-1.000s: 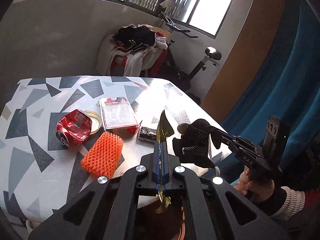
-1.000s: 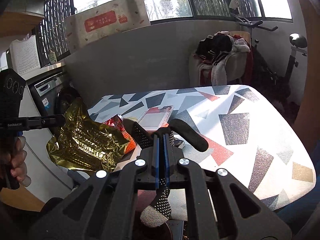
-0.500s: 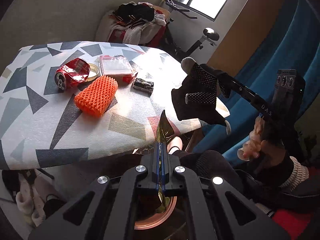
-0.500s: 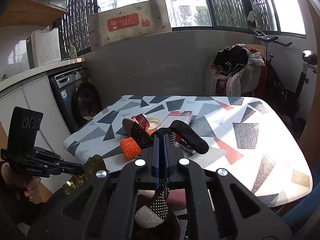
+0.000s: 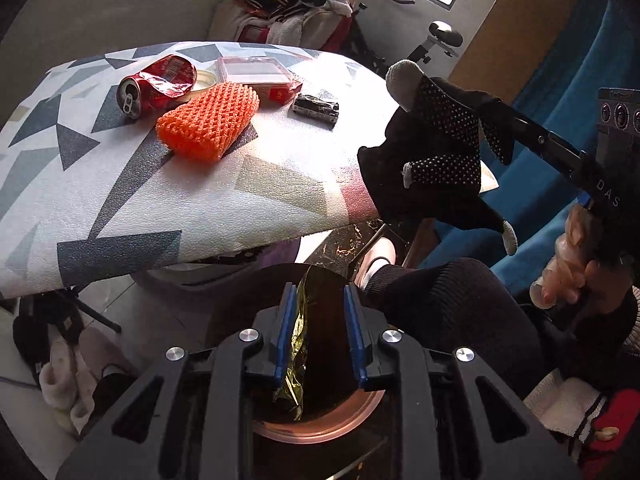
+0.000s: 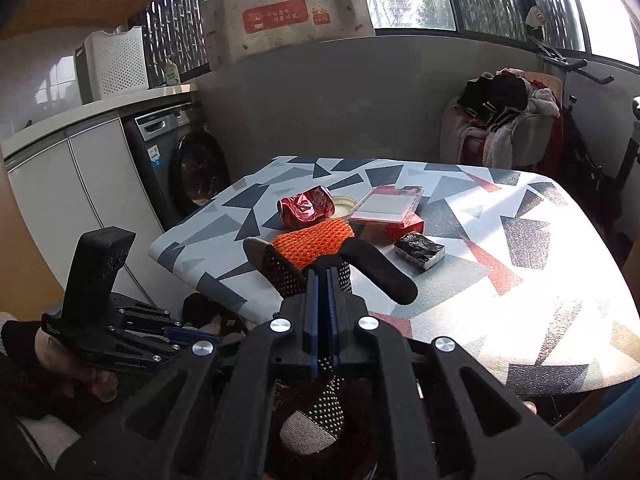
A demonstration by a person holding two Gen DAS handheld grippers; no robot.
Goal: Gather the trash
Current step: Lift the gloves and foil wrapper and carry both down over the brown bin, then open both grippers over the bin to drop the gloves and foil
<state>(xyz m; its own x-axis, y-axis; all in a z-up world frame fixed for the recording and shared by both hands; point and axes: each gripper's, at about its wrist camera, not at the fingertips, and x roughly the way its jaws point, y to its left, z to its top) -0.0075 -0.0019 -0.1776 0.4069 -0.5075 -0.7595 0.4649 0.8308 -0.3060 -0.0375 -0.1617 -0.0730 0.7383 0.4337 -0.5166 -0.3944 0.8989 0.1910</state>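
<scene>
Left tongs [image 5: 318, 306] are opening right now, blue pads spreading, and the gold foil wrapper [image 5: 297, 340] sits loose between them, leaning on the left pad, over the copper-rimmed bin [image 5: 320, 426] below. Most of that bin is hidden behind the tongs' frame; only a curve of rim and a dark inside show.

Right tongs [image 6: 322, 280] are pressed together on a black dotted glove [image 5: 440, 160]. In the right wrist view, the glove's palm is largely hidden behind the frame, with fingers sticking out either side. In the left wrist view it dangles in the air off the near edge of the counter [image 5: 120, 200], grey fingertips showing.

On the counter, the rest of the trash: a crushed red can [image 5: 158, 86] at the far left, an orange foam fruit net [image 5: 208, 122] touching it, a clear-lidded red box [image 5: 256, 74] behind the net, a small dark wrapped packet [image 5: 316, 108] to the right. A round pale lid [image 6: 344, 205] peeks from behind the can, mostly covered.

The cloth is white with grey, black and red triangles. Around it: a washing machine [image 6: 188, 160] under a worktop, barred windows, a chair heaped with clothes [image 6: 504, 120], an exercise bike [image 5: 432, 40] cut off by the frame, blue upholstery at right. Under the counter, a pile of something soft, too blurred to name.
</scene>
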